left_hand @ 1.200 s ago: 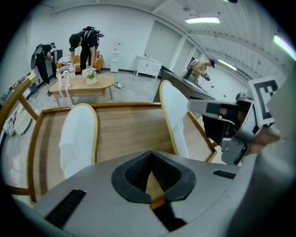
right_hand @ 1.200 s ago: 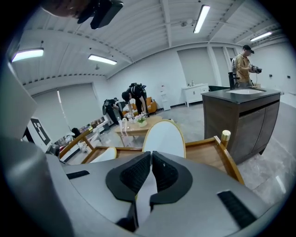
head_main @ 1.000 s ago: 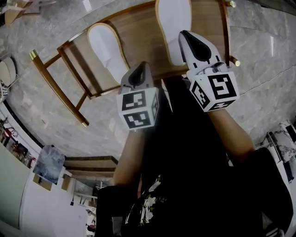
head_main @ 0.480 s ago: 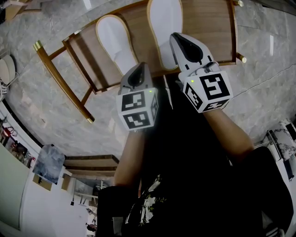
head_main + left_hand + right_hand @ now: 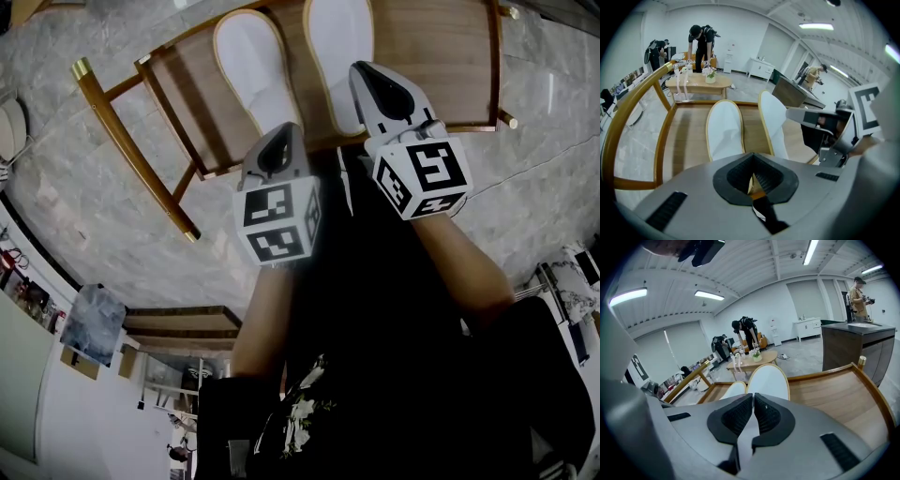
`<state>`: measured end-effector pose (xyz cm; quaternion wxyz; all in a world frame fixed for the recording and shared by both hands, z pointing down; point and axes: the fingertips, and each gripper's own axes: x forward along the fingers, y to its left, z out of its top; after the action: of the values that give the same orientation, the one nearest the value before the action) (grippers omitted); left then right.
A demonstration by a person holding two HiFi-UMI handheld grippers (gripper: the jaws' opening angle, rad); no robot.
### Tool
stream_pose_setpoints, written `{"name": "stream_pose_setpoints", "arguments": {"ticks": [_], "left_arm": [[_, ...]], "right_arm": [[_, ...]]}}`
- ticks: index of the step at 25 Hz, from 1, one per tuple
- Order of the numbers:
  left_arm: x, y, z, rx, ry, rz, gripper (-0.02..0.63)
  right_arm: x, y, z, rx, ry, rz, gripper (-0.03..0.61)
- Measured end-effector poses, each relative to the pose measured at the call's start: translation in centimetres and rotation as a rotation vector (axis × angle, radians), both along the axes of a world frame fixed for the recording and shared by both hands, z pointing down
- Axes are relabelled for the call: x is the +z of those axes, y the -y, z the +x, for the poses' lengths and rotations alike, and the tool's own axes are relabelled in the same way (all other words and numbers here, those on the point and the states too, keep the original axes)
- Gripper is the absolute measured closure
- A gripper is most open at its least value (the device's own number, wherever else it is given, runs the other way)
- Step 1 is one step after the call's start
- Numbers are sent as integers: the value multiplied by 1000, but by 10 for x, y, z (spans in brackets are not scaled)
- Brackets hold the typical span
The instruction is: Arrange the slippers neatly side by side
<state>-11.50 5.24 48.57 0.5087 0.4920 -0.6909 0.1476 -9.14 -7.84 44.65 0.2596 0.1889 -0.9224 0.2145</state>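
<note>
Floor of grey marble (image 5: 84, 216) filled the left of the head view, and on it stood a wooden rack (image 5: 427, 56) with a slanted rail along its left side. Two white slippers lay on the rack's board with their toes at the far end. The left slipper (image 5: 248, 66) sat a little askew, its toe leaning left and its heel swung toward its partner. At its near end the left gripper (image 5: 279, 139) pointed steeply down. In the left gripper view its jaws were pressed together, with only a thin tan sliver of that slipper's heel rim showing between the pads (image 5: 763, 177). Just to the right, with a narrow strip of board between them, the right slipper (image 5: 337, 47) lay almost straight. The right gripper (image 5: 367, 73) met its near end at a flatter angle. In the right gripper view its jaws pinched the slipper's white heel edge, which showed in the slit between the pads (image 5: 767, 414). The rack's bare wood ran on to the right.
</note>
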Motion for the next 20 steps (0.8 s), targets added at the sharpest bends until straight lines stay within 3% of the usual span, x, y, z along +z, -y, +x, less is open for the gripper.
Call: {"name": "stream_pose_setpoints", "arguments": {"ticks": [20], "left_arm": [[2,-27,-29,12,0,16,612]], "right_arm": [[44,-22,-30,29,-78,37,568]]}}
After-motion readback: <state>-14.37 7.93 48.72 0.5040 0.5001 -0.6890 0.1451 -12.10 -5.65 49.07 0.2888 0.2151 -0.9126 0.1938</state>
